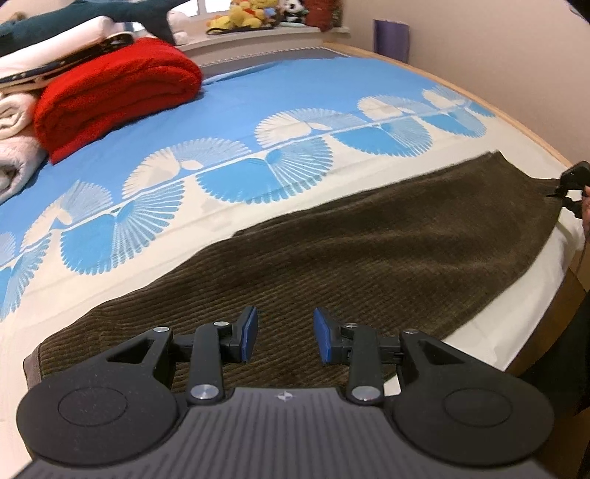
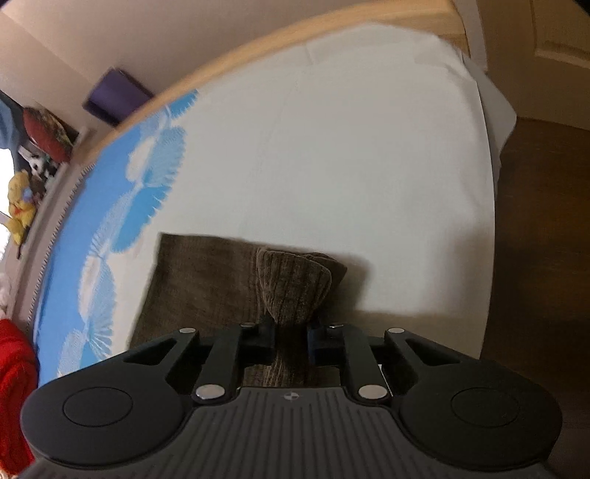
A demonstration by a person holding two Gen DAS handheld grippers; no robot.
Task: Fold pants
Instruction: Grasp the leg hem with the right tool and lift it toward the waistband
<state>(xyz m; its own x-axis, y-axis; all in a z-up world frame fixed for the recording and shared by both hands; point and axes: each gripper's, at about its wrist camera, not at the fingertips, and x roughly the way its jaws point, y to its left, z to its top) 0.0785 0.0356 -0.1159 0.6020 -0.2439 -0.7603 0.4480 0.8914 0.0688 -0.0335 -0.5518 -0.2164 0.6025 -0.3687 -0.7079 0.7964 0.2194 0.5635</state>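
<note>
Brown corduroy pants (image 1: 332,250) lie stretched across the near side of the bed. My left gripper (image 1: 283,335) is open and empty, hovering just above the pants near their left end. My right gripper (image 2: 291,337) is shut on a bunched corner of the pants (image 2: 291,283) at their far right end and lifts it slightly. The right gripper also shows in the left wrist view (image 1: 569,184), at the pants' right corner by the bed edge.
The bed has a blue and white patterned sheet (image 1: 258,110). A folded red blanket (image 1: 110,92) and white linens (image 1: 14,125) are stacked at the back left. Plush toys (image 1: 243,14) sit on the sill. A wooden bed frame (image 2: 258,40) borders the mattress; floor (image 2: 534,221) lies right.
</note>
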